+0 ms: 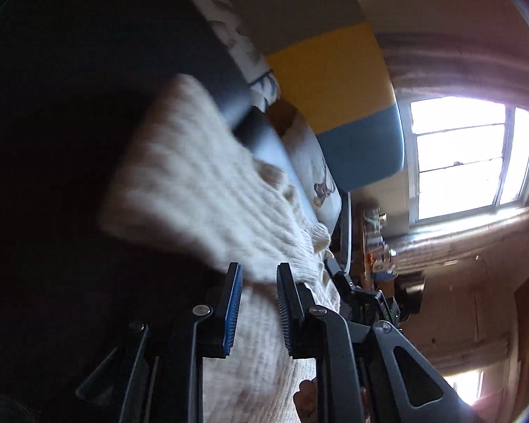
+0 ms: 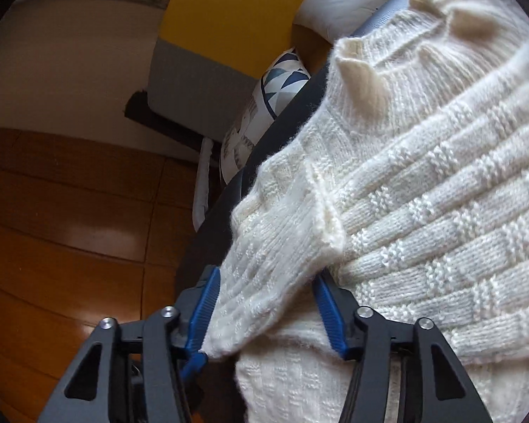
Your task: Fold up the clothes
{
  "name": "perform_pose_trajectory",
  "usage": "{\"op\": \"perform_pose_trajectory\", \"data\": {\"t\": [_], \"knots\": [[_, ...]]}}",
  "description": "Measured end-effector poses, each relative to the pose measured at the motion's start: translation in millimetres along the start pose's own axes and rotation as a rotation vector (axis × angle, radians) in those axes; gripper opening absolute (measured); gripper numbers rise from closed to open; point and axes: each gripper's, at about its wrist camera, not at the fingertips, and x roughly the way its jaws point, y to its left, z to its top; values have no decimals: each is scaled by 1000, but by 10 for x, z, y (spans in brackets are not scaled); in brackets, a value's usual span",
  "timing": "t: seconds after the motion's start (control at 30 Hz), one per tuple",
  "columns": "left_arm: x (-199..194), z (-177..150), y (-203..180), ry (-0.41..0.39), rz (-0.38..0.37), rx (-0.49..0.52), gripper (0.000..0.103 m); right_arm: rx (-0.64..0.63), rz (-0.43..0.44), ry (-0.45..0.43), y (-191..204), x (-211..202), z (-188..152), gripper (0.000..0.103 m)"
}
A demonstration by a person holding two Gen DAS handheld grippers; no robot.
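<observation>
Each tool (image 1: 259, 303) (image 2: 264, 313) has black angular linkage arms, silver round screws and ribbed blue pads (image 2: 329, 317).

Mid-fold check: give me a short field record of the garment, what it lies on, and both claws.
garment: cream basket-weave knitted sweater, partly folded, one flap doubled over its body
surface: dark blue padded seat, sweater draped across it
left claw: jaws apart, knit between the blue pads, not clamped
right claw: jaws wide apart, folded sleeve lies between the pads
behind: patterned white cushions against a yellow, grey and blue panel
floor: brown wooden boards
motion: left view blurred
</observation>
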Motion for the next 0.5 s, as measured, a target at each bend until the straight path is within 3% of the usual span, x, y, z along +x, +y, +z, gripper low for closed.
{"op": "perform_pose_trajectory", "data": {"t": [0.13,0.33,0.5], "knots": [[-78,-16,224,-15,-2,-55,18,19,-4,-4,6,206,41,54],[-195,-66,357,-19,-7,-71,18,-93,-12,-75,137,235,-129,60],[-283,-92,403,-21,-4,-81,18,-112,-96,-80,197,266,-99,60]]}}
